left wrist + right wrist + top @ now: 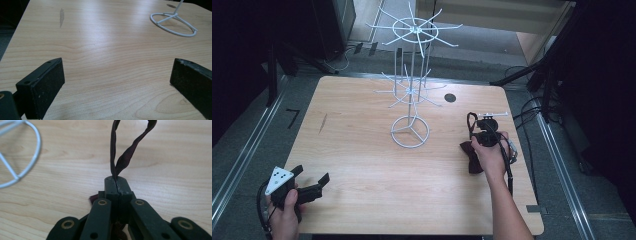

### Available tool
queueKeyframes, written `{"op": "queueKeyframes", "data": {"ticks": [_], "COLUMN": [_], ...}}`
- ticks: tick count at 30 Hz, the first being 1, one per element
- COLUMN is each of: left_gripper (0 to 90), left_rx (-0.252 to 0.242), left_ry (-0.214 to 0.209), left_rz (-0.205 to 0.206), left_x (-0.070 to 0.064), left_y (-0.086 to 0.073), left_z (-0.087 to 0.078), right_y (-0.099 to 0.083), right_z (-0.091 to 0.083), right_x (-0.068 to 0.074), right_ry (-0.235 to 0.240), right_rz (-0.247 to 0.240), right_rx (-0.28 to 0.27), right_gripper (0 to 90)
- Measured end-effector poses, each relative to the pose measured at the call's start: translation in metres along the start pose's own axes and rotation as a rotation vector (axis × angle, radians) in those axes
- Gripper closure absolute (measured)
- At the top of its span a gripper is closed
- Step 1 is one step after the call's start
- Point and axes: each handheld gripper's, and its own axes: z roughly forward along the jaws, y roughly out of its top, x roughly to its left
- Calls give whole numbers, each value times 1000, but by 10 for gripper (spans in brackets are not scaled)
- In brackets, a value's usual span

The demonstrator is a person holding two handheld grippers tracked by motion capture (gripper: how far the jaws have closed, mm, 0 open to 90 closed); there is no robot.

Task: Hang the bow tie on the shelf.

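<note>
1. The right gripper [116, 185] had its jaws pressed fully together on the thin strap loop [130, 147] of a dark maroon bow tie [471, 156], at about 4 o'clock from the white wire display stand [411, 75] on the bench [362, 150].
2. The left gripper [312, 181] rested at the bench's 8 o'clock corner, jaws spread wide with nothing between them.
3. Judged risk: the strap was pinched only at the very jaw tips, so a quick lift could let the slick ribbon slide out and drop the tie.
4. Judged risk: the loop was twisted and narrow; carried to the stand that way, it could miss or snag a wire hook [444, 41] instead of slipping over it.
5. Judged risk: a tug at a hook could tip the light stand, whose ring base [22, 152] sat near the right gripper.
6. The loop's long axis ran away from the jaws toward 12 o'clock in the high view; the bow lay beneath the hand [492, 159], toward 6 o'clock, its exact lie partly hidden.
</note>
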Motion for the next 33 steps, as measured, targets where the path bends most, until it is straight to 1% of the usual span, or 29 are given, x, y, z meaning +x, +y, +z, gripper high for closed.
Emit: {"op": "queueKeyframes", "data": {"ticks": [1,2,4,6,8,9,10,11,14,16,17,18,20,23,24,25,28,33], "left_gripper": [1,1,1,1,1,1,1,1,1,1,1,1,1,1,1,1,1,1], "left_rx": [0,0,1,0,0,0,0,0,0,0,0,0,-1,0,0,1,0,0], "left_ry": [0,1,0,1,1,1,1,1,1,1,1,1,0,1,1,1,0,1], "left_rz": [0,1,3,3,2,2,3,3,3,4,4,4,3,4,4,4,3,4], "left_x": [0,0,0,0,0,0,0,0,0,0,0,0,0,0,0,0,0,0], "left_y": [0,0,0,0,0,0,0,0,0,0,0,0,0,0,0,0,0,0], "left_z": [0,0,0,0,0,0,0,0,0,0,0,0,0,0,0,0,0,0], "right_y": [0,-1,-2,-2,-3,-3,-3,-4,-5,-6,-6,-6,-7,-8,-8,-9,-10,-13], "right_z": [-3,-5,-9,-13,-17,-18,-18,-22,-26,-28,-28,-31,-34,-38,-38,-41,-44,-48], "right_x": [1,3,6,9,11,13,13,17,22,26,26,30,33,39,39,42,48,56], "right_ry": [5,-1,9,6,25,24,24,30,36,44,44,60,58,77,77,86,94,87], "right_rz": [-6,-7,-26,-32,-38,-44,-44,-65,-81,-88,-88,-93,-104,-113,-113,-124,-142,-186], "right_rx": [-21,-37,-74,-103,-138,-152,-152,-187,-234,-262,-262,-290,-313,-359,-359,-388,-422,-460], "right_gripper": [900,900,900,900,900,900,900,900,900,900,900,900,900,900,900,900,900,900]}}
